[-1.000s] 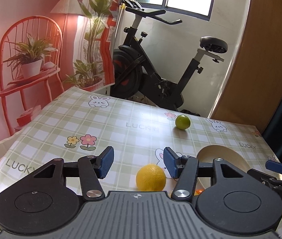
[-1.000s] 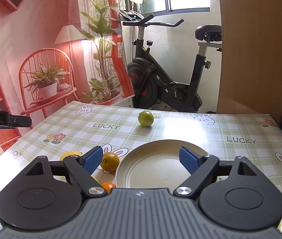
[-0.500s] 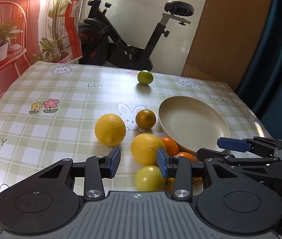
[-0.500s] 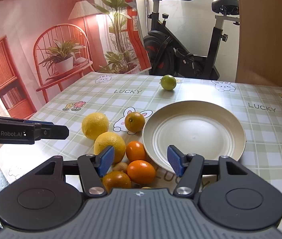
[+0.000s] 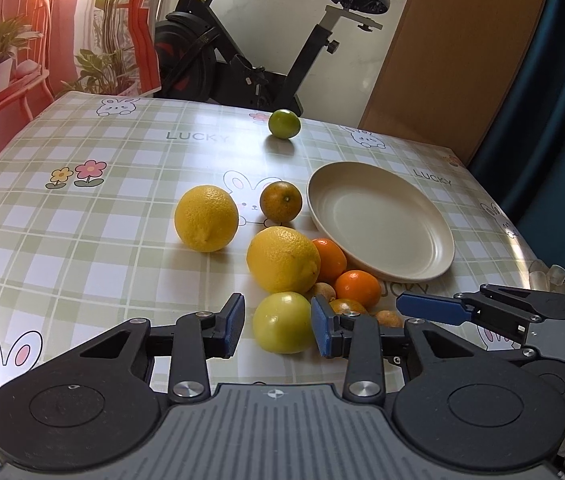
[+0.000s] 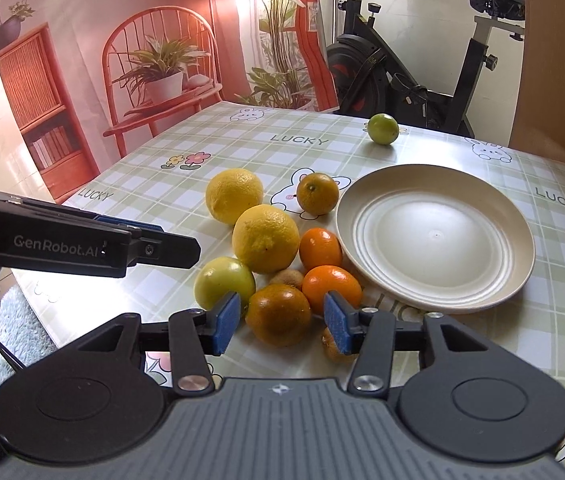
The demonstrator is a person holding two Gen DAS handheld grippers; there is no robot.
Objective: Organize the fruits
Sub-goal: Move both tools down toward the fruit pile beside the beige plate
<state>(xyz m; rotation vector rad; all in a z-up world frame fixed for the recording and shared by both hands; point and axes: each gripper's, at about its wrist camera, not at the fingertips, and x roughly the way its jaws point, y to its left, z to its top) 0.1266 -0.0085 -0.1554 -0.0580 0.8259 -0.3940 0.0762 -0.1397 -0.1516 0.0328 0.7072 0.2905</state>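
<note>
Fruit lies clustered left of a cream plate [image 5: 378, 216] [image 6: 434, 236]: two lemons [image 5: 206, 218] [image 5: 282, 266], several small oranges [image 5: 358, 288], brown kiwis, a yellow-green apple and a dark orange. My left gripper [image 5: 277, 326] is closing around the yellow-green apple [image 5: 282, 322] [image 6: 224, 282]; its right pad is at the skin and a thin gap shows at the left pad. My right gripper [image 6: 281, 322] is closing around the dark orange [image 6: 279, 316], with a gap on both sides. A green lime [image 5: 283, 123] [image 6: 382, 129] sits alone at the far side.
The checked tablecloth [image 5: 82, 240] covers the table, whose near edge runs just under both grippers. An exercise bike [image 5: 242, 68] stands beyond the far edge. The two grippers are close side by side; the right one's finger [image 5: 430, 308] reaches past the kiwis.
Both grippers tipped down and came in over the fruit cluster while their jaws narrowed. The apple now sits between the left fingers and the dark orange between the right fingers.
</note>
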